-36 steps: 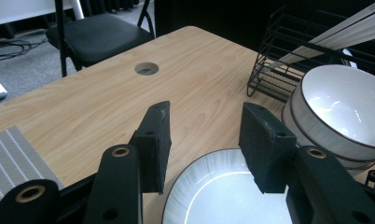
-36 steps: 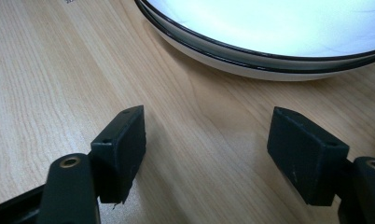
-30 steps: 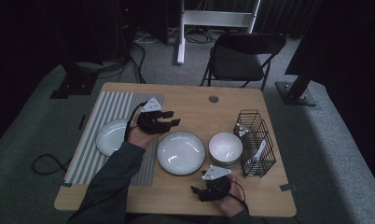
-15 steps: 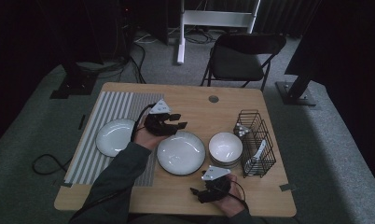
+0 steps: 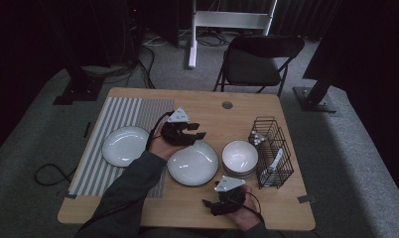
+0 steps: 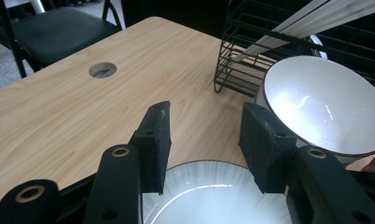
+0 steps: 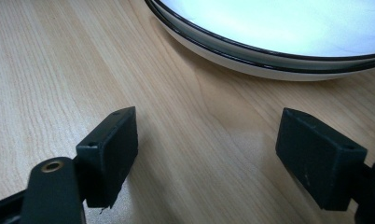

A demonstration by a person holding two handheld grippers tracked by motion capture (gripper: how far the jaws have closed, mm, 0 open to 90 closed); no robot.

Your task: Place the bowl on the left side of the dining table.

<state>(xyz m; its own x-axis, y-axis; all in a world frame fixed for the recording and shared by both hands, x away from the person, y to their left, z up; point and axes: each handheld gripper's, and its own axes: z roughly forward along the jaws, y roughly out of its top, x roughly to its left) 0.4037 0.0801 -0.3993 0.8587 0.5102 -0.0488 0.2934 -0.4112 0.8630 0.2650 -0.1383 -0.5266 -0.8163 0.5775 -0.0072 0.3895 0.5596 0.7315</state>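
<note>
A white dark-rimmed plate (image 5: 192, 163) lies mid-table. My left gripper (image 5: 198, 131) hovers over its far rim, jaws open with only the plate (image 6: 213, 196) below and the wood beyond between them (image 6: 204, 116). A stack of white bowls (image 5: 239, 156) stands right of the plate, and it sits close on the right as a bowl (image 6: 323, 105) in the left gripper view. My right gripper (image 5: 209, 206) rests near the front edge, pointing left. Its jaws have just been opening and stand wide (image 7: 206, 121) over bare wood, nothing between them, the plate's rim (image 7: 269, 51) just ahead.
A second white plate (image 5: 124, 145) lies on the striped mat (image 5: 118, 111) at the left. A black wire rack (image 5: 272, 151) with utensils stands at the right edge, behind the bowl (image 6: 269, 46). The tabletop has a cable hole (image 5: 227, 105). A folding chair (image 5: 257, 59) stands beyond.
My left gripper has moved right, from beside the left plate to the far rim of the middle plate. The right hand has stayed where it was.
</note>
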